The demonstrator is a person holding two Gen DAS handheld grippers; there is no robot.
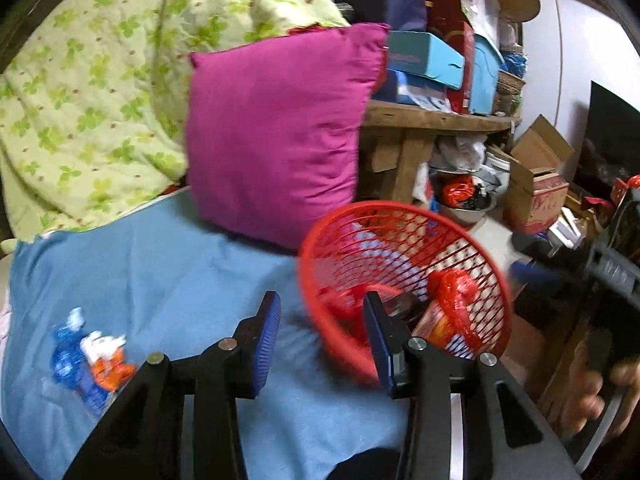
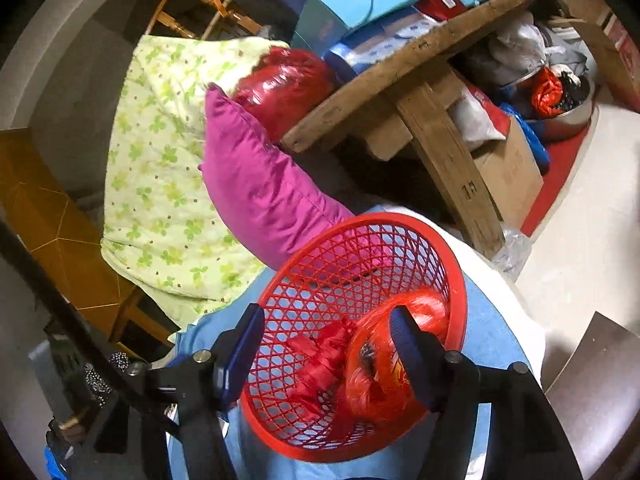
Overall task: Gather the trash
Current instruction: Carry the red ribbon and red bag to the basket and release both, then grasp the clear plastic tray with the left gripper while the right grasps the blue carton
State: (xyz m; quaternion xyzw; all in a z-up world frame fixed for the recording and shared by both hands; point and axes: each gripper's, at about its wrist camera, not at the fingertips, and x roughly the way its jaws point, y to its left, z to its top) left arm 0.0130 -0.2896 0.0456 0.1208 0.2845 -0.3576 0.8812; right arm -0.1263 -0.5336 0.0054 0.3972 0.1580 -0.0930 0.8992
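Both hand-held grippers, left point(image 1: 322, 344) and right point(image 2: 326, 356), stood apart, gripping nothing. The red basket point(image 2: 460, 280) sat tilted at the blue bed point(image 1: 160, 272) edge; open sheet lay leftward.

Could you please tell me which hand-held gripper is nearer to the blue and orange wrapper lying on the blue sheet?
Left. The left hand-held gripper hangs open beside the wrapper; the right hand-held gripper straddles the red basket's rim, farther away.

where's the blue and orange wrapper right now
In the left wrist view, the wrapper lies low on the left, on the blue sheet, left of the red basket.
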